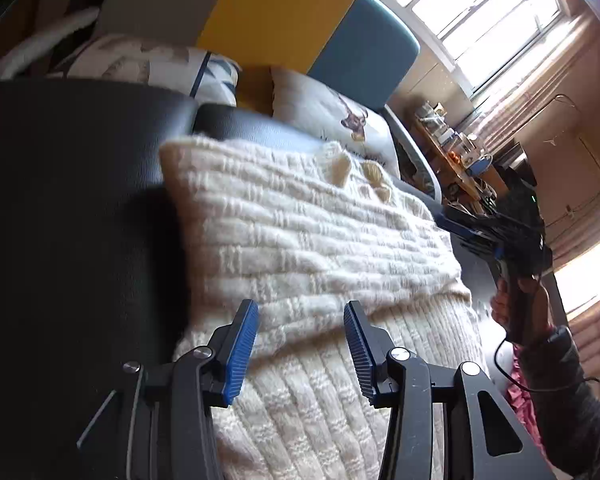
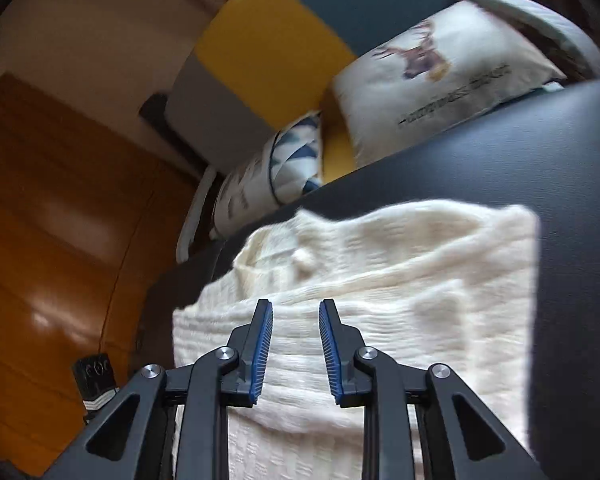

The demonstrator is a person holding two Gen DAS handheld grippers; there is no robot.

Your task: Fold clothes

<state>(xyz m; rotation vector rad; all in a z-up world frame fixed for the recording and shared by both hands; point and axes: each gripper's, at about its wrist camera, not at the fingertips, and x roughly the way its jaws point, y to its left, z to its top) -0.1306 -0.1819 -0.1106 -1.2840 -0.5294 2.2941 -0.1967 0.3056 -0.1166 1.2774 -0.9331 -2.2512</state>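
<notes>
Black padded surface (image 1: 80,200); cream knit sweater (image 1: 300,220) on it.

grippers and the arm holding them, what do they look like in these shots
Both the left gripper and the right gripper are black linkage frames with round silver pivot bolts and two fingers faced with ribbed blue pads. In the left wrist view the right gripper's black body shows a small green light, and a thin black cable trails over the person's dark grey sleeve.

Daylight pours from the window (image 1: 472,20) far beyond the fingers, blown out to white glare, and falls across the sweater (image 1: 300,216) ahead of the fingertips. Both views bend at the edges and darken in the corners. Motion blur softens the right view, notably the sweater's far edge and the pillow (image 2: 440,76) beyond it.
</notes>
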